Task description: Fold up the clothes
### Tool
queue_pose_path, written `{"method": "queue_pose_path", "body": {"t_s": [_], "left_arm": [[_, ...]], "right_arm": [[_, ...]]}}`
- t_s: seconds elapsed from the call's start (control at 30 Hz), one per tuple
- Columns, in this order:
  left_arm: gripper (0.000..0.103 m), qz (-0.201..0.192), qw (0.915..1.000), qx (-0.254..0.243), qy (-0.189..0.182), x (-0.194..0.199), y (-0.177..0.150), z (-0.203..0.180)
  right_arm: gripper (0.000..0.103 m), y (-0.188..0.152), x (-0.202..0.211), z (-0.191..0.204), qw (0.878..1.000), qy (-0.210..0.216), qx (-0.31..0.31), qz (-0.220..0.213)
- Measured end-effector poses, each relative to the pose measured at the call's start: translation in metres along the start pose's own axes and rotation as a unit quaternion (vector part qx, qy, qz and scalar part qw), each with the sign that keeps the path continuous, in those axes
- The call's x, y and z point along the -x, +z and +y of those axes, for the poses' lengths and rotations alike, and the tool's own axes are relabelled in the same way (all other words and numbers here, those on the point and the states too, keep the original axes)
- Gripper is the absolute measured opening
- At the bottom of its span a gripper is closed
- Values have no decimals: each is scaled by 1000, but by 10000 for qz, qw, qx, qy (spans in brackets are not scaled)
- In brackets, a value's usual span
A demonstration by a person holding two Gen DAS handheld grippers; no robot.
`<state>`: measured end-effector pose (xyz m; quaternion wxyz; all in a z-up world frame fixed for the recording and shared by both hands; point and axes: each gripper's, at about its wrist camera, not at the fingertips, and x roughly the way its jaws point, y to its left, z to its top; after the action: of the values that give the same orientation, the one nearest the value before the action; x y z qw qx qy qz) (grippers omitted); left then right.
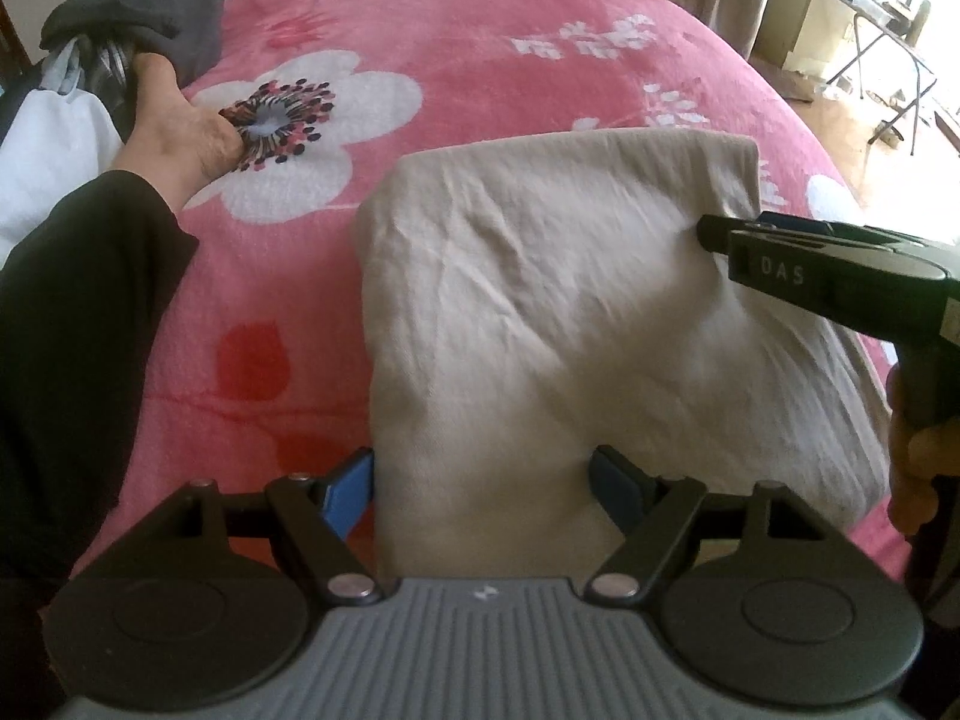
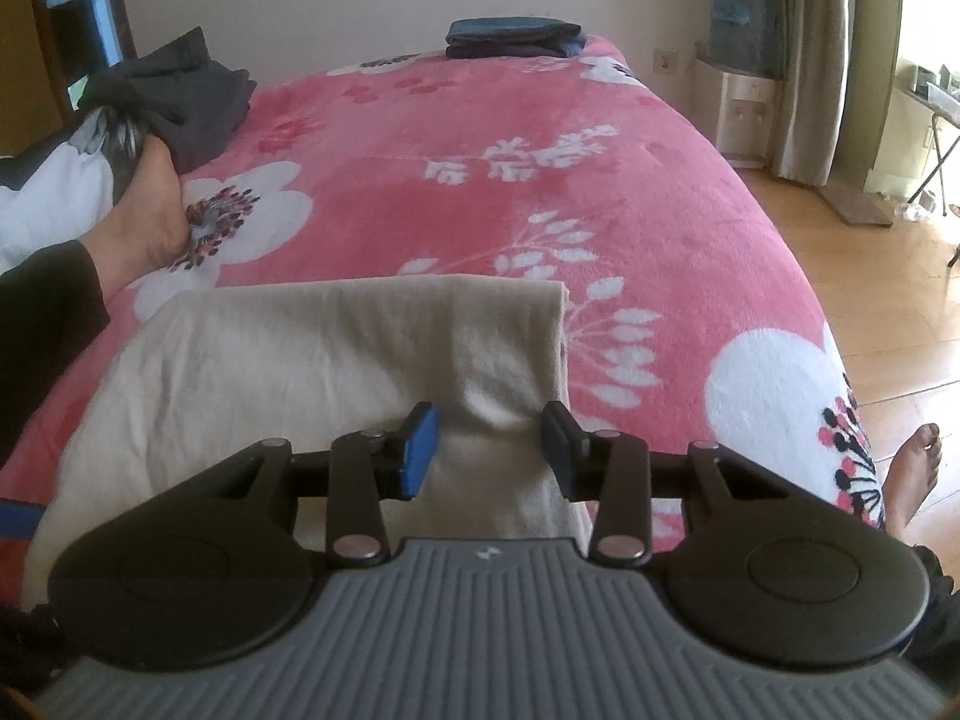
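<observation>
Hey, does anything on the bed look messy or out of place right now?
Mostly tidy. The beige garment is folded but wrinkled. One oddity: a dark grey garment lies crumpled at the far left edge of the pink blanket, unlike the neat folded stack at the far end.

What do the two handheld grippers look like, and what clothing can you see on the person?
Each gripper, left gripper and right gripper, has a ribbed grey body, two round black discs, black linkage arms with silver pins and blue finger pads. White letters "DAS" mark the right one's side. A black sleeve is worn.

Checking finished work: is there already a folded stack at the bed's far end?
Yes, a dark folded stack sits on the pink blanket.
</observation>
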<state>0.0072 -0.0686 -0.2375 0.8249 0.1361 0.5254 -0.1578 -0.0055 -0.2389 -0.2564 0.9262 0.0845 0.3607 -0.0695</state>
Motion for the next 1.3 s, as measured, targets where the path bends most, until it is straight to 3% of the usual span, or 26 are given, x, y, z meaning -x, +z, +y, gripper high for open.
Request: {"method": "queue_pose_path", "body": {"t_s": [0.1,0.23,0.3,0.43,0.67,0.83,0.93,1.1,1.3], "left_arm": [[83,16,10000,-41,60,0,0,-2],[85,43,9999,-68,123,0,1,-5],[85,62,9999,-69,140,1,1,-5],[88,45,9997,-129,210,1,2,-7],[93,-112,9999,39,17,0,-5,6],[95,-154,9995,264,-102,4,-9,20],[102,-223,9989,407,-103,8,-10,29],[103,-80,9980,616,131,6,-2,38],[103,121,9960,787,394,4,2,38]], "right_arm": [[41,0,0,-3,9999,37,-96,-4],[51,-2,-4,-16,9984,159,-546,70],[54,-3,-5,-27,9954,304,-902,118],[56,-5,-7,-30,9940,406,-1012,109],[64,-8,-8,-39,9888,686,-1324,93],[79,-9,-9,-39,9862,875,-1400,89],[87,-9,-9,-39,9845,986,-1449,96],[102,-12,-10,-44,9764,1313,-1715,94],[102,-14,-8,-37,9805,1220,-1534,129]]}}
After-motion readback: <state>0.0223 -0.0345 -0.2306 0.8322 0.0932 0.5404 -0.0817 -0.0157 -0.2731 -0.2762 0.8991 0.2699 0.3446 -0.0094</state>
